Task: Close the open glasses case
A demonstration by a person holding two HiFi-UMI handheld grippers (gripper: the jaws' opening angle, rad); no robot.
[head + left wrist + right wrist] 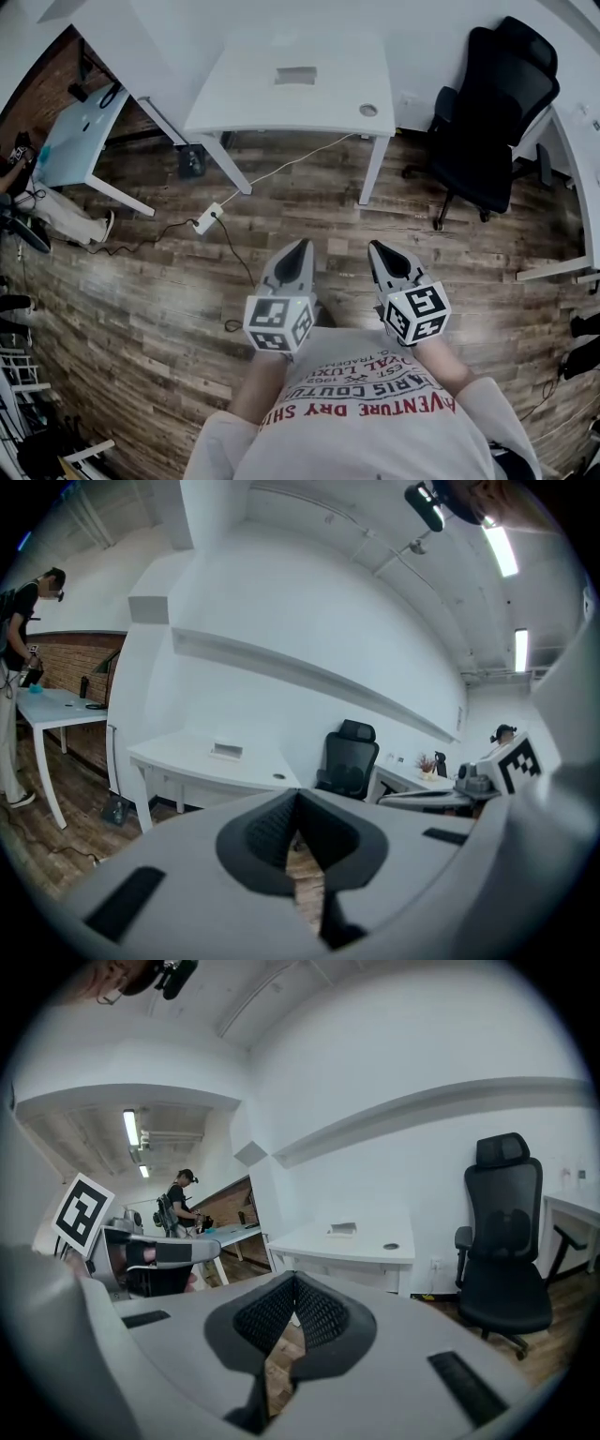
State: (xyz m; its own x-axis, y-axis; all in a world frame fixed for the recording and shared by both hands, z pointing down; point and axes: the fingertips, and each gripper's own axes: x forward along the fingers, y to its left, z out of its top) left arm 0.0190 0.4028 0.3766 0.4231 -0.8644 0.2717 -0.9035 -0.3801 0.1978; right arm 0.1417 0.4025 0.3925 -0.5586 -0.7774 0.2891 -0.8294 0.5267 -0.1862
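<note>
A small grey boxy object (295, 75), possibly the glasses case, lies on the far white table (253, 108); it is too far off to make out whether it is open. It also shows as a small shape (226, 750) in the left gripper view and as a small shape (342, 1229) in the right gripper view. My left gripper (302, 247) and right gripper (375, 247) are held side by side close to my chest, above the wood floor and well short of the table. Both are shut, jaw tips meeting, with nothing between them (296, 795) (295, 1280).
A black office chair (492, 122) stands right of the table, beside another white desk (579, 159). A power strip (207, 220) with cables lies on the floor ahead left. A pale blue table (80, 136) is at far left, where a person (19, 658) stands.
</note>
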